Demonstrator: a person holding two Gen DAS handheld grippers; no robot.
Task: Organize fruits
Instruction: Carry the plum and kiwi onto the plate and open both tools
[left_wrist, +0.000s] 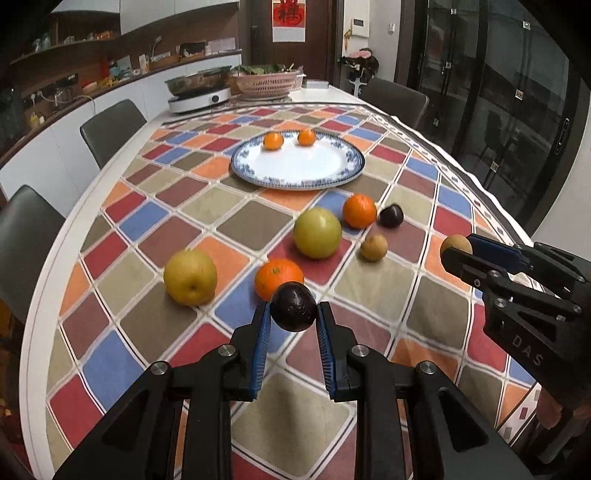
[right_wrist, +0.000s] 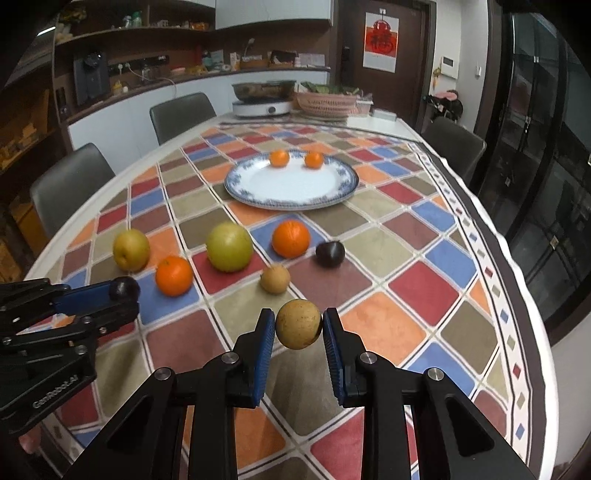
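Observation:
My left gripper (left_wrist: 293, 314) is shut on a dark purple fruit (left_wrist: 294, 307) and holds it above the checked tablecloth; it shows at the left of the right wrist view (right_wrist: 123, 293). My right gripper (right_wrist: 299, 326) is shut on a small tan-brown fruit (right_wrist: 298, 324), also lifted; it shows at the right of the left wrist view (left_wrist: 458, 251). A blue-rimmed white plate (left_wrist: 258, 173) farther back holds two small mandarins (left_wrist: 273, 140) (left_wrist: 306, 137). On the cloth lie two oranges (left_wrist: 279, 277) (left_wrist: 359, 211), a yellow pear (left_wrist: 190, 277), a green-yellow pear (left_wrist: 317, 232), a small tan fruit (left_wrist: 373, 247) and another dark fruit (left_wrist: 391, 215).
An induction cooker with a metal pot (left_wrist: 199, 96) and a pink basket of greens (left_wrist: 266, 82) stand at the table's far end. Grey chairs (left_wrist: 110, 129) line the left side, one more (left_wrist: 395, 98) at the far right. Glass doors (left_wrist: 498, 92) run along the right.

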